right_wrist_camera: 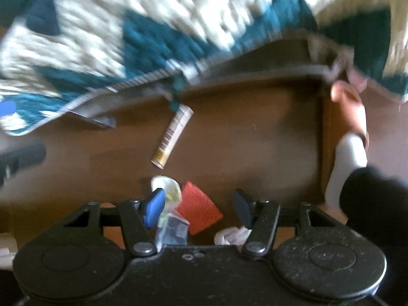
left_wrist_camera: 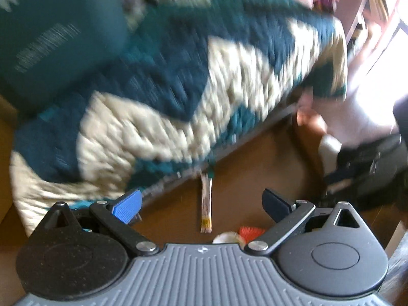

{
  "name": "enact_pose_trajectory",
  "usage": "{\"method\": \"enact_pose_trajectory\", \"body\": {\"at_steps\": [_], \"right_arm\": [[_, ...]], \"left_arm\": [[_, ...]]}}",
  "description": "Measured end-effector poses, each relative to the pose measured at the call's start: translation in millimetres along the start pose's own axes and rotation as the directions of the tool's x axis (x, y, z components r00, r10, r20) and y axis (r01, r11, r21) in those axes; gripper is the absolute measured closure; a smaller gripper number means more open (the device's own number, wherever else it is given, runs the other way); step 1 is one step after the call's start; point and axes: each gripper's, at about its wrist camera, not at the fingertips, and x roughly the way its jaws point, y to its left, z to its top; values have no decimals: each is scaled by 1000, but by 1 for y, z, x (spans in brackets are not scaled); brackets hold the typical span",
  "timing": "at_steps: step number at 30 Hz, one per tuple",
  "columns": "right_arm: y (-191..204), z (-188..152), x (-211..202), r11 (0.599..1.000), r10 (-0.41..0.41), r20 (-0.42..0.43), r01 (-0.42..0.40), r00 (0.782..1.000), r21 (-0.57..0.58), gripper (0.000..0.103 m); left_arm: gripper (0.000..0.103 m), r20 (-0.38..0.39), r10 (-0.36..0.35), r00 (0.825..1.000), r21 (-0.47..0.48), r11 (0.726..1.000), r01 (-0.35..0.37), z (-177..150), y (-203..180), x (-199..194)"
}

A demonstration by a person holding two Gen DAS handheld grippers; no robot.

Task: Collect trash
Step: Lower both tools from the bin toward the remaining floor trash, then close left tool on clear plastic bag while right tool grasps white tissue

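Brown floor point(right_wrist_camera: 255, 132), teal-and-cream quilted bed cover point(left_wrist_camera: 178, 89), bright window point(left_wrist_camera: 382, 51)

Floor point(right_wrist_camera: 255, 137) holds scattered litter. Blanket point(right_wrist_camera: 153, 30) at back, edge hanging over floor. Tube point(right_wrist_camera: 172, 135) lies just before blanket edge. Nearer camera: crumpled wrapper point(right_wrist_camera: 167, 187) left of ridged piece point(right_wrist_camera: 200, 209), touching; tissue wad point(right_wrist_camera: 233, 234) right of it. Foot point(right_wrist_camera: 349, 112) at right, beneath blanket corner.

Print on the wrapper point(right_wrist_camera: 173, 136) seems unreadable (blurred).
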Motion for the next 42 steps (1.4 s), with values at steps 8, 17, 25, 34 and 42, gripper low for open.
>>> {"method": "enact_pose_trajectory", "body": {"at_steps": [8,17,25,34,42], "right_arm": [[-37,-14,92,990,-103,-223,122,969,72,45],[-83,-31,165,923,-58,-388,197,920,331,45],[-97,-43,202,885,-23,-453,229,891,405,45],[-98,-49,212,893,6,-472,208,882,399,55],[-78,-42,205,931,-58,-474,219,879,292,102]], "left_arm": [[2,-235,-91,968,140,982,126,-44,-33,108],[7,-515,-172,840,48,972,229,-112,-45,220],[9,-622,-232,748,-39,963,266,-138,-65,275],[43,-676,-222,703,13,950,313,-153,-91,298],[95,-675,-240,697,32,935,353,-154,-95,298]]}}
